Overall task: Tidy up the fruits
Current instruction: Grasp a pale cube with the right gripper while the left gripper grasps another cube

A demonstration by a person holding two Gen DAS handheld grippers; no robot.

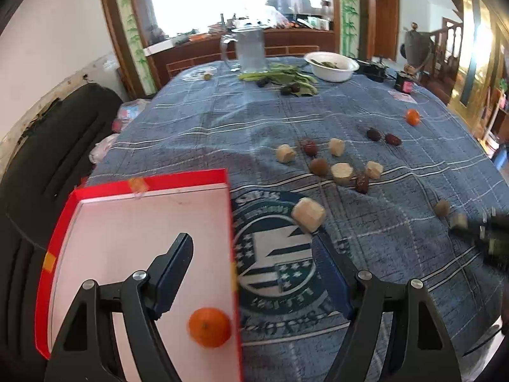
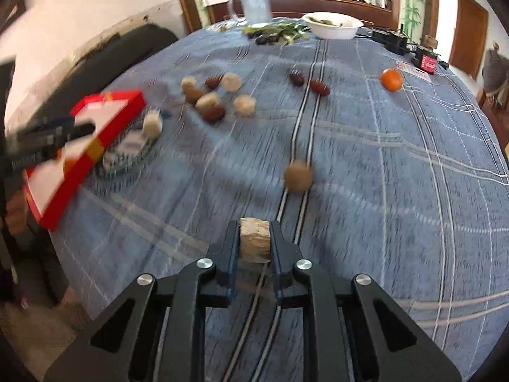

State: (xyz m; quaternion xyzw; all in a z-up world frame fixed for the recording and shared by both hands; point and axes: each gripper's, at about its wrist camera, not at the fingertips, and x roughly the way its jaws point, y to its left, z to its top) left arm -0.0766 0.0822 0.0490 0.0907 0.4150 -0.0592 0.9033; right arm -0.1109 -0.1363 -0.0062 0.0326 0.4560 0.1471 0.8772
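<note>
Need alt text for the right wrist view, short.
The right gripper is shut on a pale chunk just above a blue plaid tablecloth. Ahead lie more chunks, dark fruits and an orange; a red box sits at left.

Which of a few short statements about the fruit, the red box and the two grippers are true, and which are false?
1. The right gripper is shut on a pale tan cut chunk. True.
2. The shallow red-rimmed box holds two oranges. False: one small orange lies in it; another orange sits on the blue plaid tablecloth.
3. The left gripper is open and holds nothing. True.
4. The white bowl is in the box. False: it stands at the table's far end.
</note>
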